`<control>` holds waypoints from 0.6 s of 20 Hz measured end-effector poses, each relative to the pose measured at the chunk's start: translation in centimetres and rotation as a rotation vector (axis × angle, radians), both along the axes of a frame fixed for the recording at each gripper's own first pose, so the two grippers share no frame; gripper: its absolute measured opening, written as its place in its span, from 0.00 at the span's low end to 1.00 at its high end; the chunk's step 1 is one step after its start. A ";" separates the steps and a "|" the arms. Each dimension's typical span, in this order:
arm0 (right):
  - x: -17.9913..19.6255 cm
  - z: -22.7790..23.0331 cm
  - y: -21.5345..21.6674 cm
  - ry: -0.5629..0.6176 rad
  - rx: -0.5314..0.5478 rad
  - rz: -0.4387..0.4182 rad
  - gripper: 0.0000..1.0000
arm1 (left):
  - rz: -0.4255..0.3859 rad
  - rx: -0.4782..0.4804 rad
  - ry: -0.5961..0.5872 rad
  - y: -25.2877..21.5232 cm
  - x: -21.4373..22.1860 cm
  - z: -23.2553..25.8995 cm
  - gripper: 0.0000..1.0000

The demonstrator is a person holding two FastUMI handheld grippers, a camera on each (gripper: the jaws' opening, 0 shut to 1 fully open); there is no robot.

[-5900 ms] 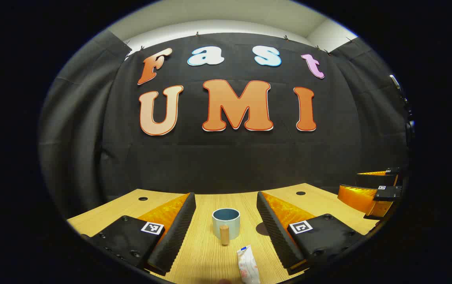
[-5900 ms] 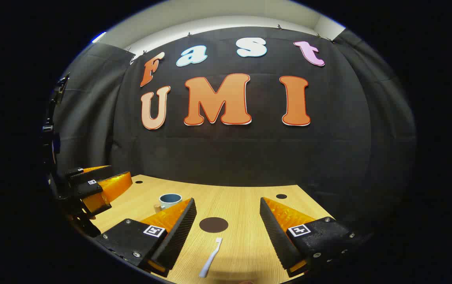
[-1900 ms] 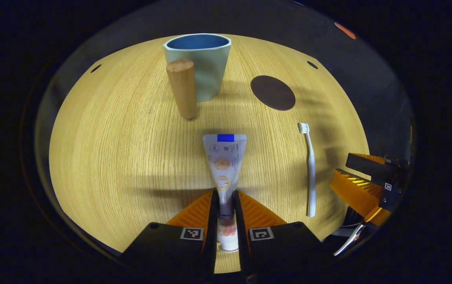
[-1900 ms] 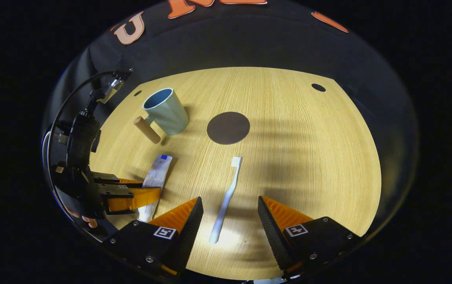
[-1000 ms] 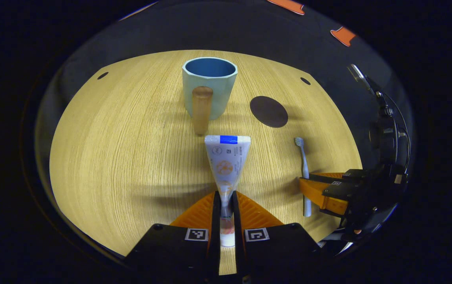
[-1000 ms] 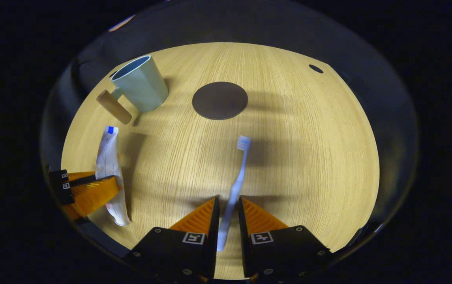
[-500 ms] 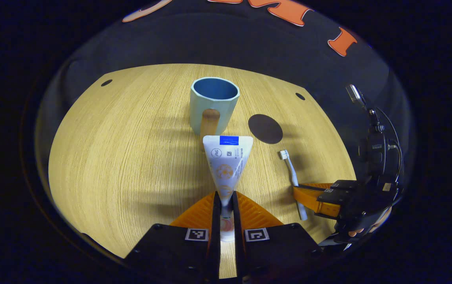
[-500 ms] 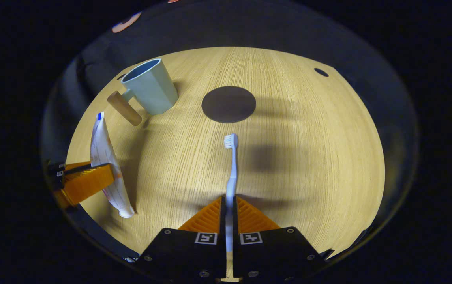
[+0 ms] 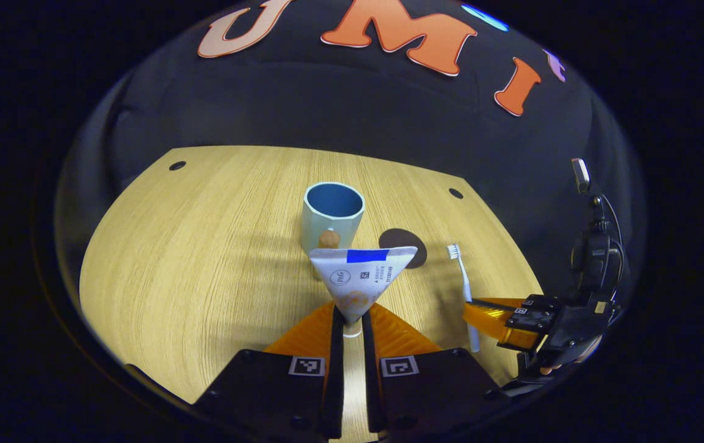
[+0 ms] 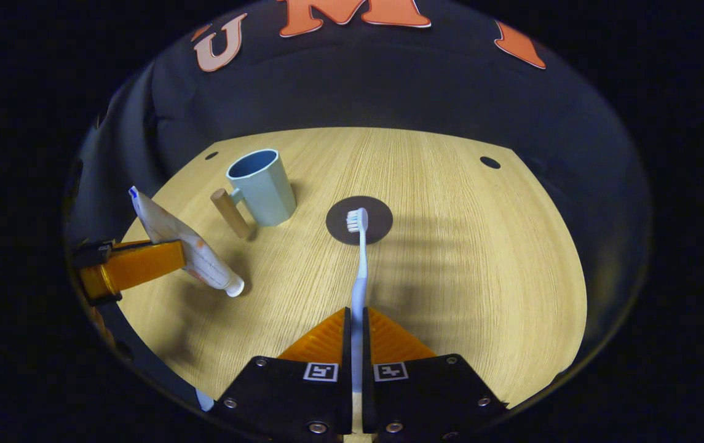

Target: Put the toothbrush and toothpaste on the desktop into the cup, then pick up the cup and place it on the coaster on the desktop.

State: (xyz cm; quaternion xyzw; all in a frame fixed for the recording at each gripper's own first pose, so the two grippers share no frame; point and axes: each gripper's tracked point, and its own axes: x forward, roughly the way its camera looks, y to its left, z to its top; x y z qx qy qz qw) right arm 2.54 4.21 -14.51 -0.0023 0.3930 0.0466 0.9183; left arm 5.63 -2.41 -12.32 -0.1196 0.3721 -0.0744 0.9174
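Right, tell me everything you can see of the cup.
The cup is pale blue-green outside and a deeper blue inside, with faceted walls that narrow toward the base. It looks like plastic or ceramic. A round wooden peg handle stands beside it, joined near the rim. It stands upright and looks empty on the wooden desktop, beside the dark round coaster, not on it. Neither gripper touches it.

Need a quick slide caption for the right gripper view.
Right gripper shut on toothbrush, lifted over desktop; cup and coaster ahead.
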 end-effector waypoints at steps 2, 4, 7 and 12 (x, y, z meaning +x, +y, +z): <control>0.2 0.9 -0.2 -0.039 0.011 0.001 0.07 | 0.014 0.004 -0.043 0.1 1.1 0.2 0.19; 0.3 1.6 -0.2 -0.075 0.026 0.006 0.07 | 0.022 0.008 -0.082 0.4 2.1 0.4 0.19; 0.6 3.2 0.6 -0.123 0.073 0.035 0.07 | 0.025 0.008 -0.134 0.3 2.8 1.3 0.19; 1.7 5.6 1.8 -0.221 0.121 0.071 0.07 | 0.049 -0.026 -0.228 0.0 3.8 3.5 0.19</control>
